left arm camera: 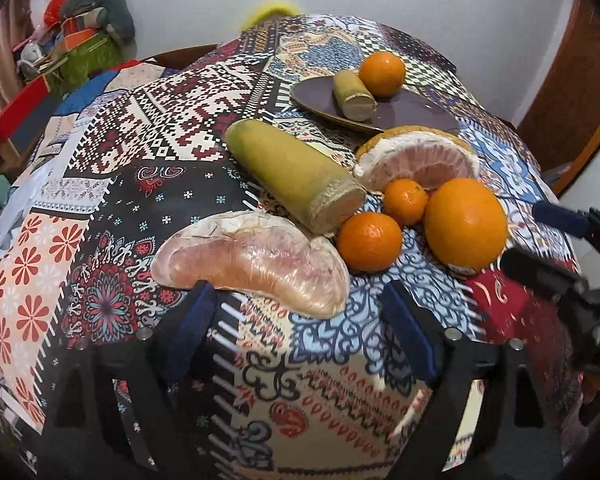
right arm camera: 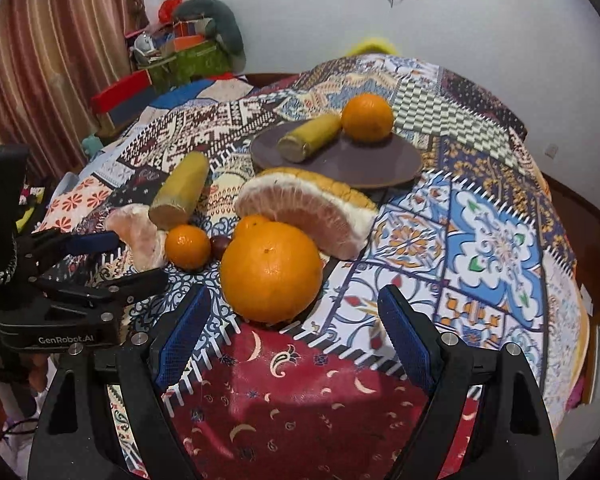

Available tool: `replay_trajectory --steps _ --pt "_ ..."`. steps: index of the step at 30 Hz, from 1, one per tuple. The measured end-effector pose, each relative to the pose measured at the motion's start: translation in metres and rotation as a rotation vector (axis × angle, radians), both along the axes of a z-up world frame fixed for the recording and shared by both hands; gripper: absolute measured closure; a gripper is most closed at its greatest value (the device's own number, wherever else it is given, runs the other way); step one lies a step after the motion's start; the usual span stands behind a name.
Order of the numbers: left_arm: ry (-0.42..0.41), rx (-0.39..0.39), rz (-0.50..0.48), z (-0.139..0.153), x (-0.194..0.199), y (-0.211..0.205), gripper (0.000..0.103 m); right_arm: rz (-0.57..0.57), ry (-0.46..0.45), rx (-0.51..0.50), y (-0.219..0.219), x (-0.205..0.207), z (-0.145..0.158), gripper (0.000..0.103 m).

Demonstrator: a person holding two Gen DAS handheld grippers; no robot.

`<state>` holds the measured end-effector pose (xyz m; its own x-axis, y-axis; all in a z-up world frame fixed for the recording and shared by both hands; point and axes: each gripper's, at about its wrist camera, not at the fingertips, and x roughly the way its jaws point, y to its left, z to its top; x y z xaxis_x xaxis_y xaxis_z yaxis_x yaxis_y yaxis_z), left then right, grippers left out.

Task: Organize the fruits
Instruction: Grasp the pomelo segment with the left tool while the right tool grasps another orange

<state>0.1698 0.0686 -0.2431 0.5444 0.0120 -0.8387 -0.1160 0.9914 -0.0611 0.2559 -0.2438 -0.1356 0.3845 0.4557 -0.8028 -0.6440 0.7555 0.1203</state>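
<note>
Fruits lie on the patchwork-print tablecloth [right arm camera: 480, 240] ahead of both pairs of fingers. The flat brown oval plate [right arm camera: 364, 164], far beyond them, holds a round orange [right arm camera: 367, 117] and a short yellow-green cut stalk piece [right arm camera: 310, 138]. The left gripper [left arm camera: 298, 312] has its blue-padded fingers spread wide, empty, with a peeled pink pomelo segment [left arm camera: 252, 260] just past the left fingertip. The right gripper [right arm camera: 294, 312] gapes wide too, gripping nothing, with a large orange [right arm camera: 271, 271] just ahead between its tips.

The left black gripper with blue pads [left arm camera: 298, 308] is wide open. The right black gripper with blue pads [right arm camera: 294, 312] is wide open too, holding nothing.
</note>
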Motion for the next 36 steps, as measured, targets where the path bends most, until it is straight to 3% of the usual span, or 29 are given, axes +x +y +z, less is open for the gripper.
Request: replay_trajectory --steps 4,7,9,11,14,17,20,28,36 --pt "-0.019 0.014 0.025 -0.003 0.003 0.003 0.019 0.008 0.015 -0.008 0.008 0.003 -0.006 0.019" --pt "-0.032 0.031 0.037 -0.002 -0.002 0.007 0.034 0.012 0.017 -0.013 0.014 0.005 -0.009 0.019" --pt "-0.039 0.003 0.029 -0.001 -0.007 0.013 0.041 0.011 0.019 -0.016 0.016 0.008 -0.011 0.019" --pt "-0.044 -0.021 0.038 0.001 -0.012 0.021 0.056 0.008 0.034 -0.011 0.017 0.01 -0.014 0.019" --pt "-0.045 -0.073 0.041 0.002 -0.021 0.03 0.069 0.004 0.067 0.006 0.019 0.012 -0.016 0.02" --pt "-0.053 -0.124 0.047 0.003 -0.027 0.037 0.071 0.007 0.074 0.013 0.019 0.011 -0.017 0.023" --pt "-0.058 -0.143 0.045 0.005 -0.035 0.04 0.072 0.027 0.095 0.028 0.019 0.01 -0.016 0.041" --pt "-0.048 -0.166 0.006 0.011 -0.064 0.04 0.073 0.018 0.076 0.032 0.009 -0.004 -0.01 0.042" --pt "-0.011 -0.105 -0.026 0.017 -0.089 0.037 0.073 0.006 0.056 0.04 -0.019 -0.021 0.0 0.042"
